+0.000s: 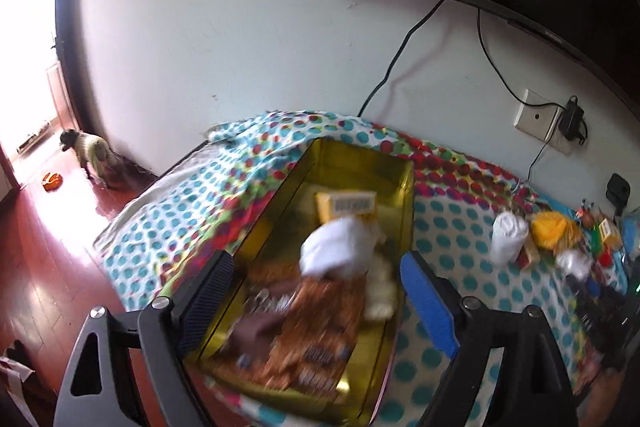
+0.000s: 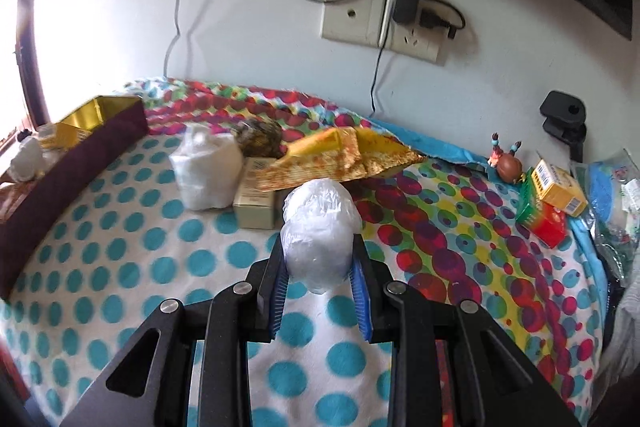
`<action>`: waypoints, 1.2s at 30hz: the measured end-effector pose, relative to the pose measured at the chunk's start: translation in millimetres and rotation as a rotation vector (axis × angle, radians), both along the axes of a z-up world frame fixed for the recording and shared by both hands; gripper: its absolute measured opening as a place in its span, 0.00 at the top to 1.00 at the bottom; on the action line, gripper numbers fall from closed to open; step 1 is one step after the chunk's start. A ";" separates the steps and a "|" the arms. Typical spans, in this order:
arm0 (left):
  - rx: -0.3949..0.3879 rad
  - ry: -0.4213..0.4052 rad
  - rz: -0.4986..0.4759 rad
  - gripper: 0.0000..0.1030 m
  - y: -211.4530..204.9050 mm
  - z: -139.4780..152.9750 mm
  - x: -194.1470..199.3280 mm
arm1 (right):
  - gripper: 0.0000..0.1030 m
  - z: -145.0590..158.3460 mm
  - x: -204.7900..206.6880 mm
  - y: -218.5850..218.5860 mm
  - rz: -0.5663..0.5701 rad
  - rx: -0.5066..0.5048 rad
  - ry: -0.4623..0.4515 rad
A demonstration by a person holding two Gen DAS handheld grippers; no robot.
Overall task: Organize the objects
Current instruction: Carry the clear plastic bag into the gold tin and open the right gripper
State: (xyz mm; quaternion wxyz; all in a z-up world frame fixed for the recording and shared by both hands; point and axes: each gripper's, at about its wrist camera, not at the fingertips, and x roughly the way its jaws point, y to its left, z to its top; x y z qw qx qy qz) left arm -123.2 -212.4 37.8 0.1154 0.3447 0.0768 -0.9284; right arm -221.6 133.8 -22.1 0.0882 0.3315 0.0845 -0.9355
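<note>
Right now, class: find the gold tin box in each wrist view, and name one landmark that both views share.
Left wrist view: the gold tin box fills the lower centre, straight beyond the open left gripper.
Right wrist view: the same box sits at the far left edge, dark outer wall facing the camera.
Shared landmark: the white wall socket plate.
</note>
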 end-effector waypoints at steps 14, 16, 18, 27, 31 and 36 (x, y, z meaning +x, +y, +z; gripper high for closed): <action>0.120 0.072 0.019 0.15 -8.7 -31.5 102.7 | 0.74 67.5 37.7 -150.5 0.268 0.006 0.096; 0.108 0.094 0.023 0.15 -9.1 -33.0 110.1 | 0.74 63.1 33.5 -183.0 0.311 0.019 0.084; 0.130 0.098 0.028 0.15 -12.5 -38.7 116.0 | 0.74 56.7 29.5 -209.8 0.345 0.030 0.068; 0.171 0.101 0.063 0.15 -36.9 -50.7 118.0 | 0.74 36.2 43.6 -279.9 0.535 0.022 0.026; 0.180 0.086 0.078 0.15 -42.3 -56.0 116.4 | 0.74 23.1 47.0 -299.4 0.616 0.007 -0.031; 0.177 0.081 0.084 0.15 -42.8 -58.7 114.4 | 0.74 9.7 39.3 -323.8 0.634 0.073 -0.043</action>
